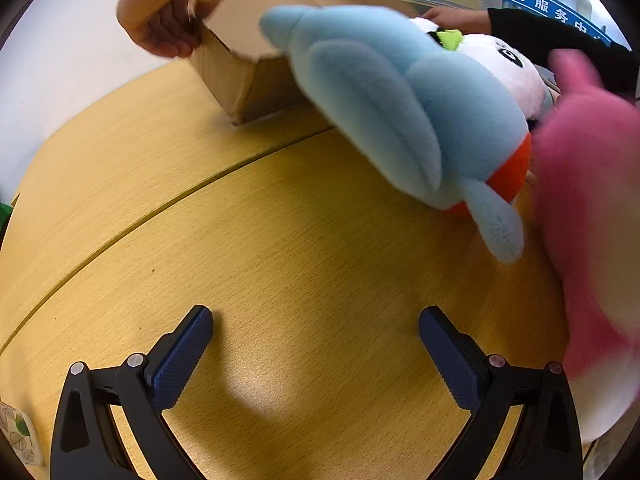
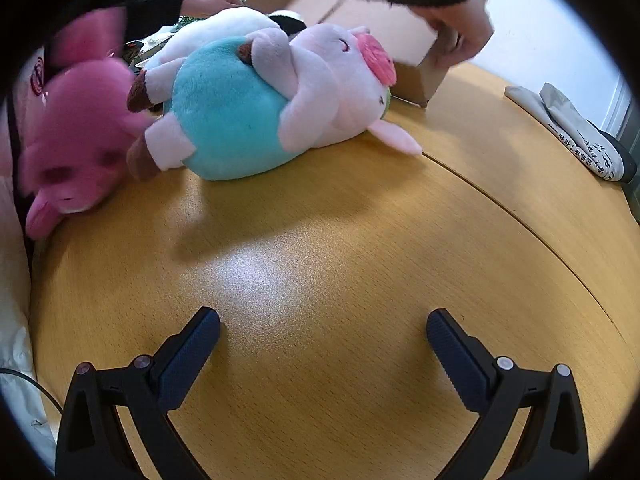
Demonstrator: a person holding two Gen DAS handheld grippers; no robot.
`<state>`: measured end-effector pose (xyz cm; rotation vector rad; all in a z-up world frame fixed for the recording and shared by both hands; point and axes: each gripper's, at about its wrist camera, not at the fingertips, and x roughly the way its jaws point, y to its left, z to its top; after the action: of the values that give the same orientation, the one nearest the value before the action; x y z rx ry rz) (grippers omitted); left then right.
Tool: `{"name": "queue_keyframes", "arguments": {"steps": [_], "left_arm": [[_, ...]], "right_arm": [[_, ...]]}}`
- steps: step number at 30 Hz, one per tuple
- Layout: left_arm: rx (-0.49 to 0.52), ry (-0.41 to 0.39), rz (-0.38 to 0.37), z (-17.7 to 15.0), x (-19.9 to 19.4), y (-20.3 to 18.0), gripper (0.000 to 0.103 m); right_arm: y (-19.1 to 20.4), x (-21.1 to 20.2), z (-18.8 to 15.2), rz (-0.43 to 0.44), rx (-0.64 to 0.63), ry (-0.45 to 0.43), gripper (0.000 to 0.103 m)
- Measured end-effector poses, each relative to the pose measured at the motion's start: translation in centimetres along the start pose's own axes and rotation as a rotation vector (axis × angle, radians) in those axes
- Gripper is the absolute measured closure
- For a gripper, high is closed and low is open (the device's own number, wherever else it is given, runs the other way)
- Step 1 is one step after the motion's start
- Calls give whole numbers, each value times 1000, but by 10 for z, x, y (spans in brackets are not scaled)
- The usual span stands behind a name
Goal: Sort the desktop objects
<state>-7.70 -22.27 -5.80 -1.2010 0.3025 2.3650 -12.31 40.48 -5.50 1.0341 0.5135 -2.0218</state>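
Observation:
Plush toys lie on the wooden table [image 1: 280, 240]. In the left wrist view a light blue plush [image 1: 400, 112] with an orange part lies ahead, a white panda plush [image 1: 504, 64] sits behind it, and a blurred pink plush [image 1: 588, 216] fills the right edge. My left gripper [image 1: 316, 320] is open above bare wood. The right wrist view shows a pale pink pig plush with a teal body [image 2: 256, 108], a blurred magenta plush [image 2: 80, 136] to its left and a white plush [image 2: 216, 32] behind. My right gripper [image 2: 323, 322] is open, short of the toys.
A person's hand [image 1: 172, 12] holds the rim of a cardboard box [image 1: 248, 76] at the back of the table; the box [image 2: 416, 76] also shows in the right wrist view. Another hand [image 1: 456, 18] in a black sleeve reaches behind the toys. Folded grey cloth [image 2: 576, 132] lies at far right.

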Motion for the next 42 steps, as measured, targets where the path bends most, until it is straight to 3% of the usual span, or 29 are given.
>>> {"name": "queue_keyframes", "arguments": {"steps": [30, 36, 42], "left_arm": [[-1, 0, 0, -5, -12, 21, 0], [0, 1, 1, 2, -9, -2, 0], [1, 1, 0, 4, -5, 4, 0]], "right_arm": [[1, 0, -3, -1, 1, -1, 0], [1, -1, -2, -1, 1, -1, 0], [1, -1, -2, -1, 1, -1, 0]]}}
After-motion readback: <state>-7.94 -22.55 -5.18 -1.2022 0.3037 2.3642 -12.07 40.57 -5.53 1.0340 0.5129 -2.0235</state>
